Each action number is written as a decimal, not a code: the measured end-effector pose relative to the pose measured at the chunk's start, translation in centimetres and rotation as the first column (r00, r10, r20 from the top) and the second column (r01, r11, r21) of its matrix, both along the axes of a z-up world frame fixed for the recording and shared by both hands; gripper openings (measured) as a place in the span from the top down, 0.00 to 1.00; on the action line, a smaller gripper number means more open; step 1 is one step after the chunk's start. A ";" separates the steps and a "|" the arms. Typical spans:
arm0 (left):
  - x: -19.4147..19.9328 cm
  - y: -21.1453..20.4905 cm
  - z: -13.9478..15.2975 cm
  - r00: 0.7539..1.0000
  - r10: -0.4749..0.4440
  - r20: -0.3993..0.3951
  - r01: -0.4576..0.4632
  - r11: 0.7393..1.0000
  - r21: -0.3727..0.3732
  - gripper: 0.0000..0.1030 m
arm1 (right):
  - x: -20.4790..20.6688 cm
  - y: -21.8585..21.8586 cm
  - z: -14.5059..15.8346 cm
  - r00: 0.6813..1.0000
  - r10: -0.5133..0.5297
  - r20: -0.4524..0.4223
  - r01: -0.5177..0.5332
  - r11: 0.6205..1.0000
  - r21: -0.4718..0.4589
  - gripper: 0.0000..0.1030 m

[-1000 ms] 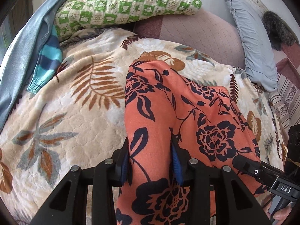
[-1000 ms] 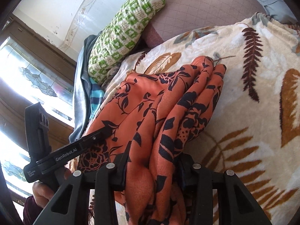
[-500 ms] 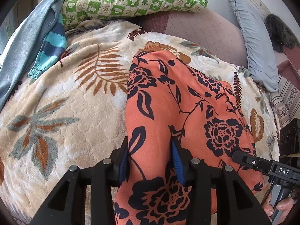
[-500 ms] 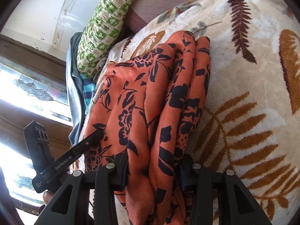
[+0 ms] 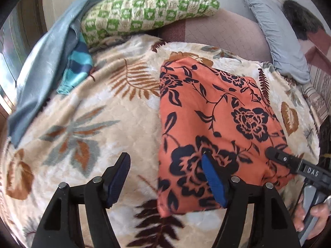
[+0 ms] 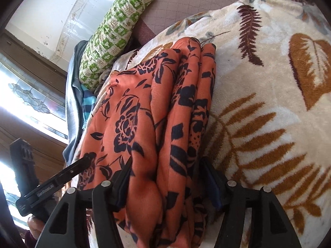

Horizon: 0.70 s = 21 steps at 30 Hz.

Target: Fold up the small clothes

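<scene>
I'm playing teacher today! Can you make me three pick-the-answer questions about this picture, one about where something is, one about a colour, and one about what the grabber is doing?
1. Where does the green checked pillow lie?
A. at the far end of the bed
B. on the floor
C. on the orange cloth

2. What colour are the flowers on the orange cloth?
A. white
B. dark navy
C. yellow

3. How is the left gripper?
A. squeezing the cloth
B. open
C. holding a pillow

Answers: 1 A, it sits beyond the leaf blanket. 2 B, dark blooms on orange. 3 B, its jaws have just been opening, with only the cloth's left edge between them, unpinched.
</scene>
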State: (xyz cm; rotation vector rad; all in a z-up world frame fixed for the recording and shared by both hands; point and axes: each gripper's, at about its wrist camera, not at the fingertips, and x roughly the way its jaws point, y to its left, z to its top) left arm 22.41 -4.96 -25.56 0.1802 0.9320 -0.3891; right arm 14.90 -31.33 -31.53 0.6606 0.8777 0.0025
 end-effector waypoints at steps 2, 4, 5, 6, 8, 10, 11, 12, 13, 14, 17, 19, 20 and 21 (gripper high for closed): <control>-1.8 1.6 0.9 0.999 -0.004 0.048 0.003 1.000 0.024 0.24 | -1.3 0.5 0.2 1.000 -0.029 -0.008 0.028 0.999 -0.031 0.31; -3.2 3.3 1.4 0.998 0.002 0.065 -0.003 1.000 0.025 0.22 | -2.5 0.9 0.5 0.998 -0.053 -0.022 0.052 0.997 -0.054 0.31; -3.9 4.1 1.5 0.998 0.005 0.065 -0.006 1.000 0.026 0.22 | -3.1 1.1 0.7 0.997 -0.066 -0.030 0.064 0.996 -0.068 0.31; -4.4 4.8 1.6 0.998 0.009 0.061 -0.010 1.000 0.021 0.22 | -3.5 1.3 1.0 0.996 -0.075 -0.040 0.071 0.994 -0.083 0.31; -5.2 6.1 1.6 0.998 0.026 0.058 -0.026 1.000 -0.001 0.22 | -4.3 1.8 2.0 0.994 -0.087 -0.063 0.077 0.987 -0.139 0.31; -5.6 6.9 1.3 0.998 0.045 0.051 -0.044 0.999 -0.016 0.22 | -4.9 2.4 3.7 0.993 -0.105 -0.063 0.088 0.970 -0.228 0.31; -5.5 7.2 1.2 0.997 0.060 0.051 -0.059 0.998 -0.022 0.22 | -5.2 2.6 4.7 0.992 -0.114 -0.051 0.097 0.959 -0.267 0.31; -5.5 7.5 1.0 0.996 0.075 0.057 -0.074 0.997 -0.026 0.22 | -5.3 2.9 5.9 0.992 -0.119 -0.028 0.106 0.950 -0.292 0.31; -5.4 7.6 0.9 0.994 0.087 0.063 -0.086 0.996 -0.022 0.22 | -5.3 3.3 7.1 0.993 -0.115 -0.003 0.108 0.946 -0.305 0.31; -5.3 7.8 0.6 0.993 0.097 0.061 -0.097 0.995 -0.012 0.22 | -5.1 3.9 8.2 0.995 -0.102 0.019 0.103 0.944 -0.314 0.31; -4.5 8.9 0.4 0.988 0.147 0.037 -0.147 0.989 -0.023 0.22 | -3.7 6.2 10.4 0.997 -0.051 0.049 0.065 0.936 -0.345 0.37; -4.2 9.7 0.4 0.984 0.175 0.035 -0.174 0.984 -0.040 0.22 | -1.7 7.6 10.4 0.999 -0.026 0.021 0.032 0.951 -0.309 0.50; -4.0 10.1 0.4 0.981 0.190 0.033 -0.189 0.981 -0.040 0.22 | -1.0 8.2 10.2 1.000 -0.024 0.008 0.026 0.958 -0.285 0.51; -3.8 10.4 0.3 0.979 0.203 0.024 -0.202 0.979 -0.041 0.22 | -0.3 8.8 9.9 1.000 -0.024 0.000 0.023 0.963 -0.270 0.51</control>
